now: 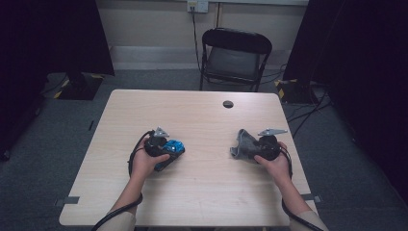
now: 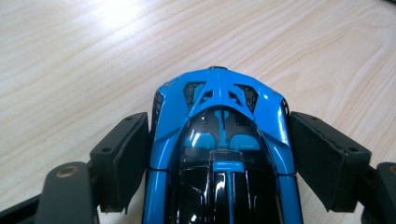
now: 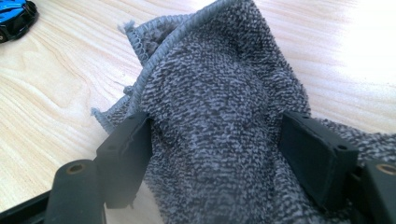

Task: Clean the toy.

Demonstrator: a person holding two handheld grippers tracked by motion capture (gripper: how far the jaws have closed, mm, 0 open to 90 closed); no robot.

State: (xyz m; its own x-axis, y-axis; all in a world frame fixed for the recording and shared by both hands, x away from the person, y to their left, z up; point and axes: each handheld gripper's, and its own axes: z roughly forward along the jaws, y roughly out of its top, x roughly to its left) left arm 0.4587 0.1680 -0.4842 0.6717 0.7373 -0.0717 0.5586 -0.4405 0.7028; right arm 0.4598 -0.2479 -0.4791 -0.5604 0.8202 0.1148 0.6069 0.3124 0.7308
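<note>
- The toy car (image 2: 219, 149), blue with a black middle, sits between the jaws of my left claw (image 2: 219, 154); in the high view it lies on the worktop (image 1: 202, 187) left of centre, just ahead of my left hand (image 1: 144, 163).
- In the left gripper view the left pad (image 2: 130, 158) lies against the car's flank; the right pad (image 2: 317, 158) stands just beside the other flank, and I cannot tell whether it touches.
- So my left claw is around the car, jaws fairly wide, but I cannot tell if it truly grips.
- The grey cloth (image 3: 219, 116) is bunched up between the jaws of my right claw (image 3: 219, 154), a fold rising above them with its stitched hem at the far left.
- Both pads of that claw press into the towelling, so my right claw holds the cloth.
- In the high view the cloth (image 1: 244, 144) is right of centre, touching the worktop, at my right hand (image 1: 274, 161).
- Car and cloth lie well apart; the car's edge shows in the top left corner of the right gripper view.
- Beyond the worktop's far edge stands 1 black folding chair (image 1: 235, 55).
</note>
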